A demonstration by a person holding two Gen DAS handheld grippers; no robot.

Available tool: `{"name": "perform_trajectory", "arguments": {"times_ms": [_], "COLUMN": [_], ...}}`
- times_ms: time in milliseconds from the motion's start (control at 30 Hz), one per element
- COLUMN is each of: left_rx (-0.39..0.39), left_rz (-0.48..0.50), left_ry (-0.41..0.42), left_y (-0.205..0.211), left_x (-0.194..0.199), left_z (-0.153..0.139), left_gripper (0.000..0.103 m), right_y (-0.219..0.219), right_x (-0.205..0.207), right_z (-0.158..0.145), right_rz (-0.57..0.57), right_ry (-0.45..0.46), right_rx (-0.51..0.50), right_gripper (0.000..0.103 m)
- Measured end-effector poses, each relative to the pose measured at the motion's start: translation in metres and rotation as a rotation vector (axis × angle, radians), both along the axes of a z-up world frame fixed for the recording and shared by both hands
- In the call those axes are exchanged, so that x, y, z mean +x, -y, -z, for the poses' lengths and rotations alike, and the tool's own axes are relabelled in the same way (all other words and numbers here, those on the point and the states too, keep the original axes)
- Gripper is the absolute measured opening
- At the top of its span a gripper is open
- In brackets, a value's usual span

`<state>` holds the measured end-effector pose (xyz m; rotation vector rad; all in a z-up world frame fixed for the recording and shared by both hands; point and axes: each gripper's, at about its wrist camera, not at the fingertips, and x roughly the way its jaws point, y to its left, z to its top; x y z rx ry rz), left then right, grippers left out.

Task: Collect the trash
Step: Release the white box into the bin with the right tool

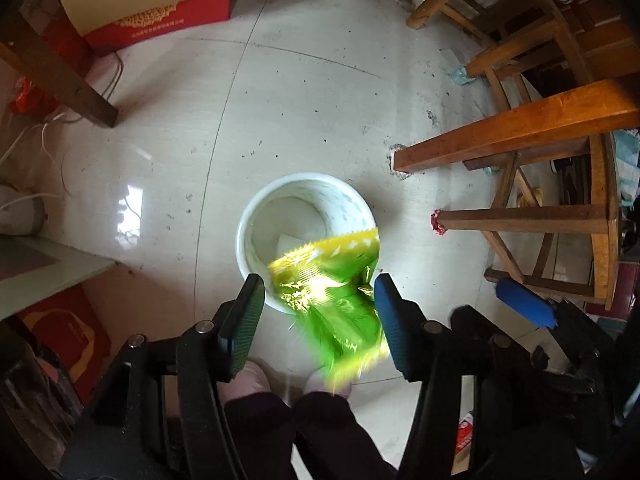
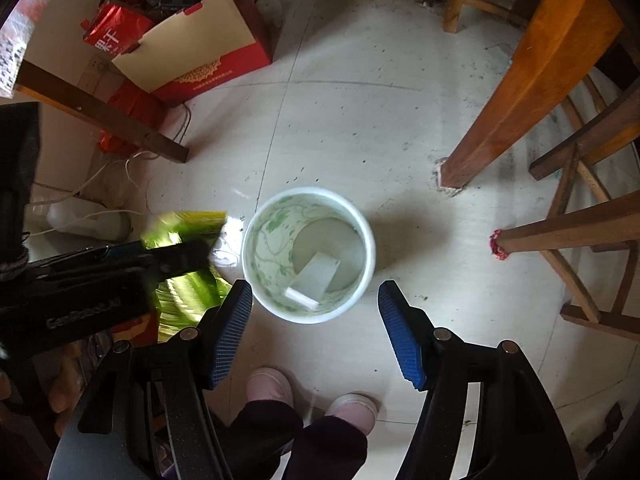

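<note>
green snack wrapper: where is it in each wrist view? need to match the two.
Left wrist: green wrapper low centre, blurred, between the left gripper's open fingers, overlapping the bin's near rim.
Right wrist: left of centre, partly behind the left gripper, beside the bin.
Shared landmark: white bin with the white box inside.

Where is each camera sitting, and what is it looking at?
Left wrist: on the left gripper, looking down at the white bin; a green wrapper hangs between its open jaws, shoes below.
Right wrist: on the right gripper, looking down into the bin; pink shoes and the left gripper show.
Both share the bin, wrapper and red box.
</note>
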<state>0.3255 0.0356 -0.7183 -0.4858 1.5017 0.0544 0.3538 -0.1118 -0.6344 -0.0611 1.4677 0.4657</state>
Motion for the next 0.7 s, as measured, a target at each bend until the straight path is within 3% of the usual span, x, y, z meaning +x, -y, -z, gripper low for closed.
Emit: {"name": "perform_trajectory", "arguments": {"times_ms": [167,300,467,700], "left_rx": [0.018,0.049,0.089,0.126], "left_rz": [-0.008,0.005,0.018,0.018], "left_ry": [-0.008,0.006,0.045,0.131], "left_y": [0.003,0.007,0.008,0.005], "left_x": [0.0,-0.003,-0.012,-0.024], "left_z": [-0.015,-0.044,-0.108,-0.224], "left_gripper": [0.055,0.055,0.055,0.055], "right_y": [0.011,0.016,0.018,0.019], "right_x": [0.004,0.004,0.002,-0.004], "right_z": [-0.021,-0.044,-0.091,-0.193], "right_rz": [0.045,0.061,0.059,0.061], "right_ry": [0.017,0.028,0.054,0.117], "right_rx": [0.017,0.023,0.03,0.056], "right_gripper": [0.062,0.062,0.062,0.062]}}
